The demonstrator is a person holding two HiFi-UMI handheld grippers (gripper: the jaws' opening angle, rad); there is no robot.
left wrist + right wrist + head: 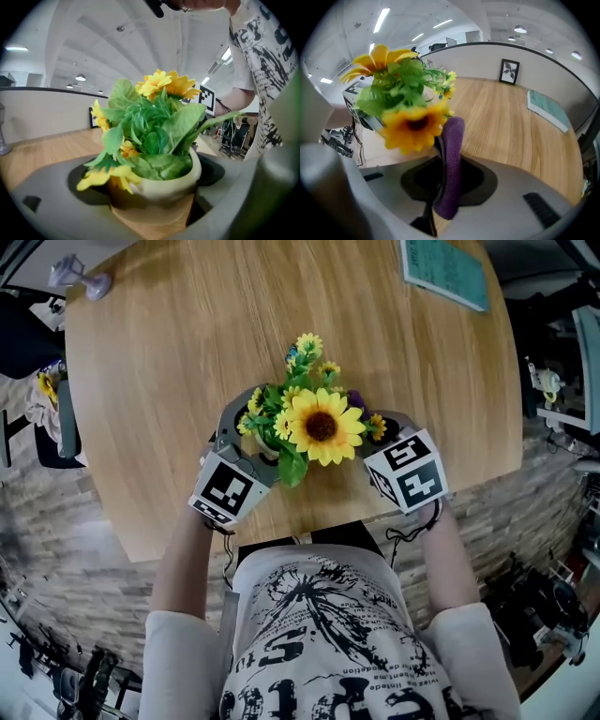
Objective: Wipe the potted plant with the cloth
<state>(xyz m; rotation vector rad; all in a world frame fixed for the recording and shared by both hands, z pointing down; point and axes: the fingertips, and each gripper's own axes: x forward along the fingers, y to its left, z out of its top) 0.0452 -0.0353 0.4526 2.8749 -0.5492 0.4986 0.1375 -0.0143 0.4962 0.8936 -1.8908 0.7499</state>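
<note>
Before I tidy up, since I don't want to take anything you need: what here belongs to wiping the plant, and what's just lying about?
For the job: plant, cloth.
Lying about: booklet, glass, framed picture.

Operator: white short-sleeve tee [319, 652], black sketch-style graphic + big block lettering across front; sleeves plain, pale. L gripper [242, 432]: matte grey moulded plastic, broad curved jaws, dark oval recess at throat. Marker cube [225, 489] at rear, white faces w/ black square codes. R gripper [380, 427]: same grey build, own cube [407, 471], same b/w codes. Thin black cable [412, 527] loops below R cube; second black lead [226, 545] under L cube. Small dark rect. slot in jaw face, L [30, 202] and R [541, 208].
</note>
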